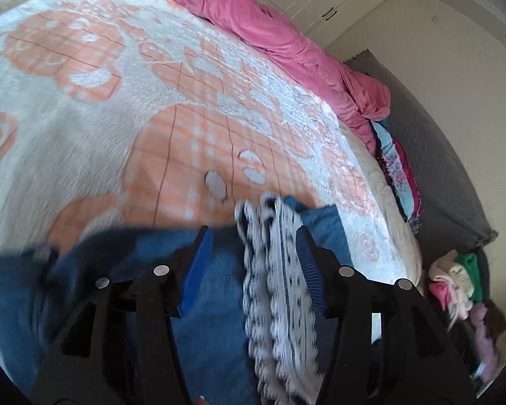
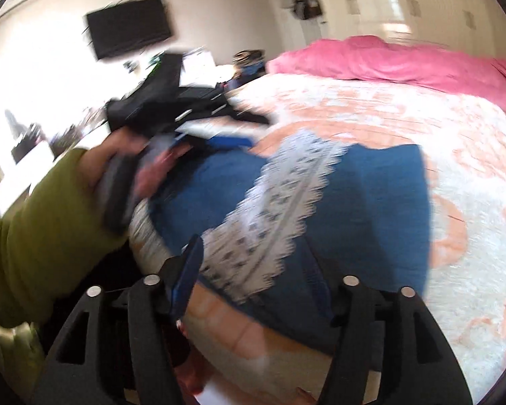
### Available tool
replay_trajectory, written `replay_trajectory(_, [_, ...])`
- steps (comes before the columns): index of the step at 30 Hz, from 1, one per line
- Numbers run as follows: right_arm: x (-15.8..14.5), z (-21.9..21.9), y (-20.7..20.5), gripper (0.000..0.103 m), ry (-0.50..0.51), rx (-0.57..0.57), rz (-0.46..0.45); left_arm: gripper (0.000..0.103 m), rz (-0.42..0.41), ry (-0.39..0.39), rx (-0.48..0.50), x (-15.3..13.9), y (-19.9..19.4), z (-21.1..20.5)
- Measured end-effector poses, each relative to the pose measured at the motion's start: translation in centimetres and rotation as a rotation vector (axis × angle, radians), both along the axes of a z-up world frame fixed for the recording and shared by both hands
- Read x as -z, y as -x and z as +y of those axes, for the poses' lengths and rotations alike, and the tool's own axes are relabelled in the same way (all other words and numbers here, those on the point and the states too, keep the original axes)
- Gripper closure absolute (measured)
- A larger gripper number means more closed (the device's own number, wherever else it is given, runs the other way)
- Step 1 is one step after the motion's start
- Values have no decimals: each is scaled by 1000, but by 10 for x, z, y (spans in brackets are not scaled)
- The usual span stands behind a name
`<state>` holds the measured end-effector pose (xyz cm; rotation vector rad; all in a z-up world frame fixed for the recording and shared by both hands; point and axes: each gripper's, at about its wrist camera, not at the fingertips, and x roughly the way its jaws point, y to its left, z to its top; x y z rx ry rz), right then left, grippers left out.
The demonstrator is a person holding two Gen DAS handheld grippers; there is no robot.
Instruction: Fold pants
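Pants (image 2: 364, 202), blue w/ a white lace strip (image 2: 273, 216) down them, lie on the bed's peach-and-white blanket (image 2: 421, 121), near its front edge. Left tool (image 1: 253, 256) hangs right over the pants, jaws spread wide, nothing pinched; lace strip (image 1: 280, 270) runs up btwn the blue pads, close by the right-hand one. Right tool (image 2: 249, 270) also over the pants at the near edge, jaws apart, cloth under them but not clamped. Right view also catches the left tool (image 2: 158, 108) beyond the pants' far-left side, held by a hand (image 2: 118, 155) in an olive sleeve; heavy blur there. Pink duvet (image 1: 273, 30) bunched along the bed's far side, well clear of the pants. Clothes heap (image 1: 455, 280) on the floor off the bed's corner.
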<state>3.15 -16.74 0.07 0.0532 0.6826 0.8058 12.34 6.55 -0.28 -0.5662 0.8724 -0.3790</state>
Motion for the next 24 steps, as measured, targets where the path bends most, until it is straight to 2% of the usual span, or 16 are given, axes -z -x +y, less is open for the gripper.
replay_trajectory(5, [-10, -35, -12, 36, -1, 155, -9, 54, -20, -2, -27, 1, 38, 0])
replay_trajectory(10, [-15, -65, -45, 36, 90, 305, 35, 53, -13, -38, -8, 6, 67, -12])
replay_trajectory(15, [-12, -74, -113, 36, 178, 349, 185, 52, -31, -126, 47, 6, 80, -38])
replay_trajectory(17, [-6, -66, -136, 36, 205, 349, 223, 52, -55, -209, 68, 4, 83, -53])
replay_trajectory(19, [-3, -58, -156, 36, 197, 321, 212, 50, -67, -316, 76, 6, 87, -66])
replay_trajectory(21, [9, -52, -174, 36, 240, 328, 199, 50, -54, -397, 93, 14, 88, -76])
replay_trajectory(22, [17, -50, -182, 39, 246, 328, 217, 50, -43, -423, 104, 18, 88, -80])
replay_trajectory(24, [32, -50, -190, 48, 186, 292, 276, 50, -39, -474, 115, 25, 89, -85])
